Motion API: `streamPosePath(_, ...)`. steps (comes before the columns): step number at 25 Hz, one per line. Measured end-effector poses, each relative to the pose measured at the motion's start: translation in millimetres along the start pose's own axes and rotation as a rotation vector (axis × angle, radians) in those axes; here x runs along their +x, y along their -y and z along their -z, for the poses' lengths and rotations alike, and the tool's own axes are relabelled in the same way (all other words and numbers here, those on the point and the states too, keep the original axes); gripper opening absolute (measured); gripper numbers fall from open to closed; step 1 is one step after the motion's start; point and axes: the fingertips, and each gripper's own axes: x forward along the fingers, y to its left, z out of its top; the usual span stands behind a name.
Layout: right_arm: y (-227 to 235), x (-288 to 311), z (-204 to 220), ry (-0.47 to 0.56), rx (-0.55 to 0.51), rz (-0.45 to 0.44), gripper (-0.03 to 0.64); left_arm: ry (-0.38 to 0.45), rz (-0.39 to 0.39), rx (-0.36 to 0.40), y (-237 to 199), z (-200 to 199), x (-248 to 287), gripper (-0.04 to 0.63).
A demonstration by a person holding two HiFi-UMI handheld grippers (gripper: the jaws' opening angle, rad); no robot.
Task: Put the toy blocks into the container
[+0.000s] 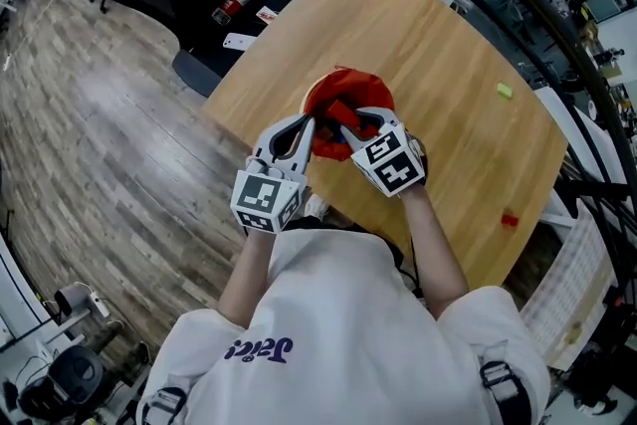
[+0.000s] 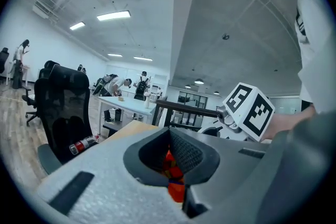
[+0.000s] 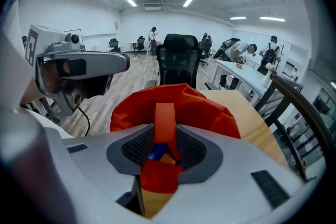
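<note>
Left gripper (image 1: pixel 303 128) is pinched on one rim of the single red cloth bag (image 1: pixel 348 85); right gripper (image 1: pixel 354 126) is clamped on the opposite rim, with the bag between them. It looks limp and light, so best held by the rim. Well right of both grippers lie two loose blocks: green block (image 1: pixel 505 91) and red block (image 1: pixel 510 220)

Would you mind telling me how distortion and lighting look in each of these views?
Head view: wide-angle bending, the table edges curve; even light. Left gripper view: fisheye, dark corners, bright ceiling lights. Right gripper view: same fisheye; the red bag is sharp, evenly lit.
</note>
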Motion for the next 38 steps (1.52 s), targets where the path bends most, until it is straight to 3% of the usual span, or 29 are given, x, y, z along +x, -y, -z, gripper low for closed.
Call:
streamPosePath(8, -5, 26, 11, -0.117, -0.043, 0.005, 0.139, 0.002, -0.040, -0.019, -11, 8, -8, 0.014)
streamPosePath(9, -7, 27, 12, -0.119, -0.036, -0.003, 0.145, 0.003, -0.041, -0.020, -11, 8, -9, 0.014)
streamPosePath(10, -9, 28, 13, -0.121, -0.027, -0.012, 0.196, 0.003, -0.040, -0.022, -10, 8, -10, 0.014)
streamPosePath(11, -10, 27, 14, -0.120, -0.019, -0.019, 0.238, 0.002, -0.038, -0.024, -8, 8, -10, 0.014)
streamPosePath(19, -6, 6, 13, -0.012, 0.029, 0.022, 0.241, -0.006, 0.019, -0.009, 10, 9, 0, 0.014)
streamPosePath(26, 23, -44, 40, 0.099, 0.162, 0.153, 0.239, -0.025, 0.133, 0.022, 57, 13, 23, 0.014)
streamPosePath(38, 71, -144, 148, 0.179, 0.412, 0.412, 0.239, -0.110, 0.440, 0.103, 191, 39, 76, 0.014)
